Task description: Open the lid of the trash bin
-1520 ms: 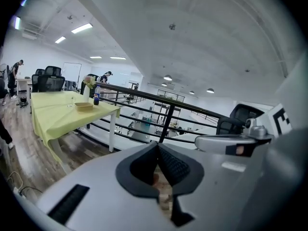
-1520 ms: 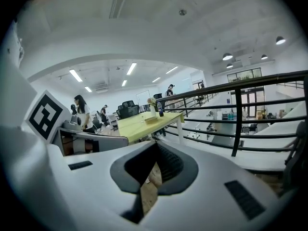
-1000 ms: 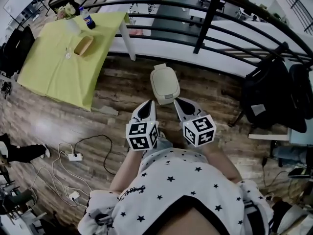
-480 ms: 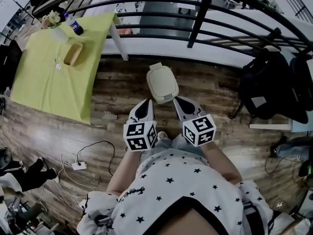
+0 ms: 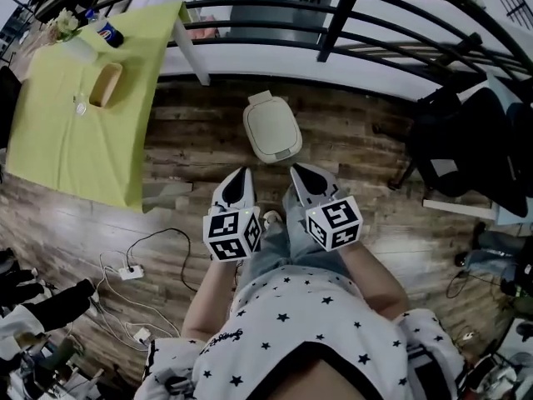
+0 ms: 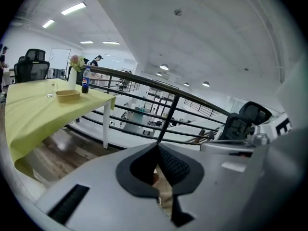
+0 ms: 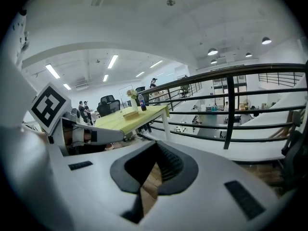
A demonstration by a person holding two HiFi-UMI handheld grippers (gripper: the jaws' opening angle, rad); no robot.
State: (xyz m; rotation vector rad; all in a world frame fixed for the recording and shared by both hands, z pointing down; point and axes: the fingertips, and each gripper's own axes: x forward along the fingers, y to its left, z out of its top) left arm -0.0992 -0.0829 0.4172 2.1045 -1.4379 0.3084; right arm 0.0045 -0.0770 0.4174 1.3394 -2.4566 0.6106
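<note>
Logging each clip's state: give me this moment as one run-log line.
trash bin: closed, untouched | left gripper: shut, empty | right gripper: shut, empty | both short of bin

Wood floor (image 5: 191,152) — black railing (image 5: 333,23), yellow-green table (image 5: 67,132)

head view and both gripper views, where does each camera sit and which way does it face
Head view: on the person's head, looking steeply down at the trash bin on the wood floor; shows torso, left claw, right claw.
Left gripper view: rides the left claw, looking forward at the railing; its shut jaws fill the bottom.
Right gripper view: rides the right claw, facing likewise; shut jaws below.
Shared: both gripper views catch the green table and railing.
</note>
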